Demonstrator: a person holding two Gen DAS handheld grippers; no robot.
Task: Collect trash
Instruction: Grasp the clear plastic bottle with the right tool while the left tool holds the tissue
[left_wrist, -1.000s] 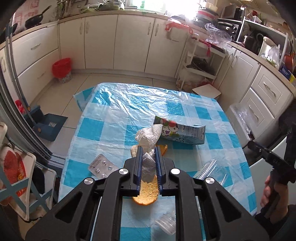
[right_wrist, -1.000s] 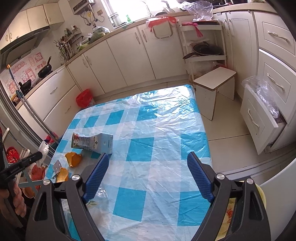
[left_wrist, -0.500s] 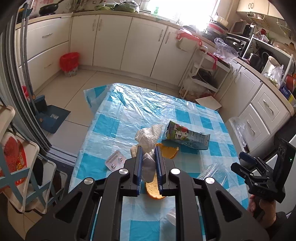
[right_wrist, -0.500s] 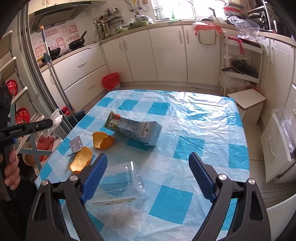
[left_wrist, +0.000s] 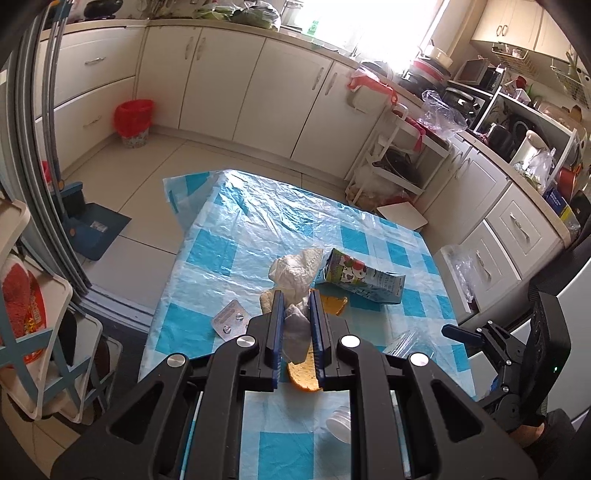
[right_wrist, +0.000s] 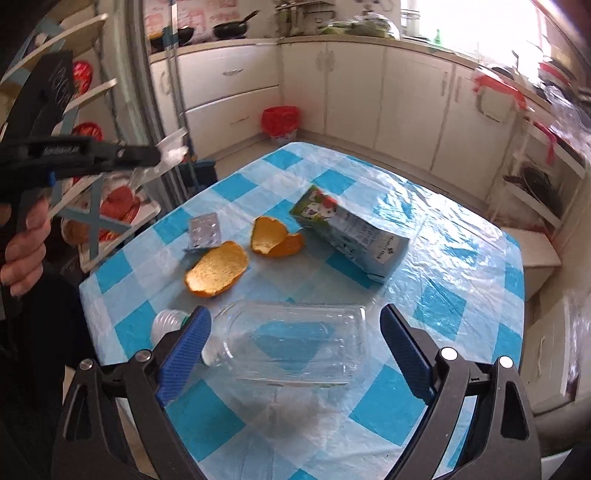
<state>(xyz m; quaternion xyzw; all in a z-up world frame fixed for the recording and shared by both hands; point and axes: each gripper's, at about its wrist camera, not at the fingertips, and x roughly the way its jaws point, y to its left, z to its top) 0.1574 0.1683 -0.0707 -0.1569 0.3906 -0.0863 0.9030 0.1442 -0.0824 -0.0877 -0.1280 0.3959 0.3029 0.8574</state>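
Note:
My left gripper (left_wrist: 297, 295) is shut on a crumpled white tissue wad (left_wrist: 295, 269) and holds it above the table's left side; the right wrist view shows it too (right_wrist: 147, 157). On the blue-checked tablecloth (right_wrist: 461, 258) lie a milk carton (right_wrist: 351, 232) on its side, two orange peels (right_wrist: 218, 273) (right_wrist: 275, 240), a blister pack (right_wrist: 203, 230), a clear plastic container (right_wrist: 295, 339) and a small white cap (right_wrist: 168, 323). My right gripper (right_wrist: 294, 314) hovers over the clear container, its jaws opening wide. The container shows in the gap between the pads, which do not touch it.
A red-lined bin (left_wrist: 133, 118) stands on the floor by the far cabinets. A rack (left_wrist: 33, 332) is at the table's left, and a dustpan (left_wrist: 92, 229) lies on the floor. A stool (right_wrist: 535, 251) and open drawers (left_wrist: 480, 266) are to the right. A hand (right_wrist: 22, 254) grips the left tool.
The right gripper rolled and swung left across the table, from over bare cloth to over the clear container, its jaws widening. The left gripper drifted slightly, still holding the tissue.

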